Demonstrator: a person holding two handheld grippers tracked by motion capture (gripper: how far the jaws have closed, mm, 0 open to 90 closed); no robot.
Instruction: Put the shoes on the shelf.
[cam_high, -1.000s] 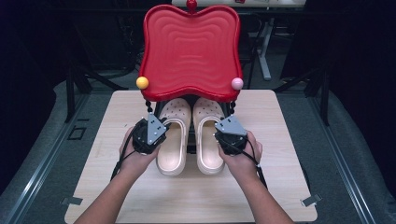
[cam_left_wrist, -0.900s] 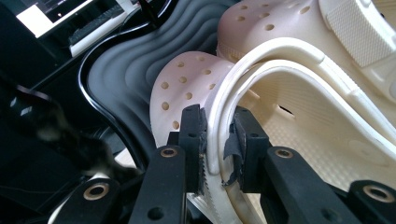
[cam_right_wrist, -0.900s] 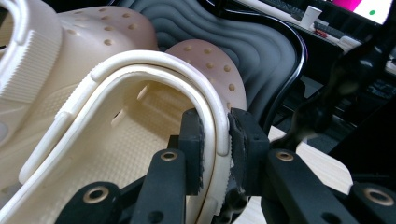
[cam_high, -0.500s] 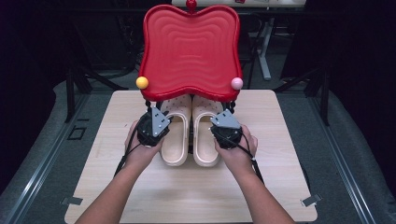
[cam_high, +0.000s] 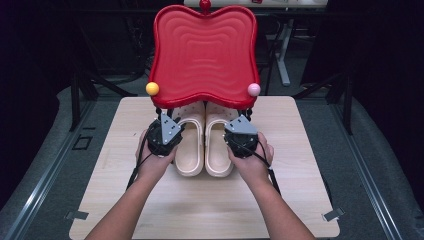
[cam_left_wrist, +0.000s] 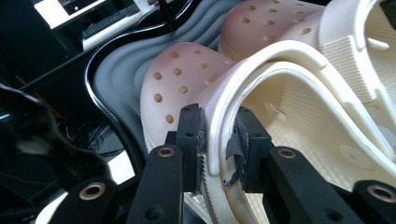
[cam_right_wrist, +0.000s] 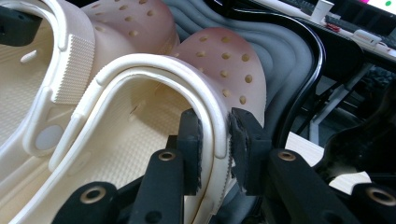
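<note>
Two cream clogs stand side by side on the wooden table (cam_high: 300, 165), toes under a raised red tray (cam_high: 204, 55). My left gripper (cam_high: 169, 125) grips the outer side wall of the left clog (cam_high: 190, 150). In the left gripper view that wall (cam_left_wrist: 219, 107) sits between the left gripper's (cam_left_wrist: 217, 130) pads, and the jaws have just been easing open a little. My right gripper (cam_high: 239, 125) holds the right clog (cam_high: 219, 150) the same way. In the right gripper view the right clog's rim (cam_right_wrist: 212, 107) is pinched between the right gripper's (cam_right_wrist: 215, 135) pads.
The red tray stands on dark legs, with a yellow ball (cam_high: 152, 88) and a pink ball (cam_high: 254, 89) at its front corners. A dark ribbed tray (cam_left_wrist: 112, 84) lies under the clogs' toes. Bare tabletop lies left, right and in front of the clogs.
Both hands and the two clogs have slid a little away from me, so the toes now lie deeper under the red tray.
</note>
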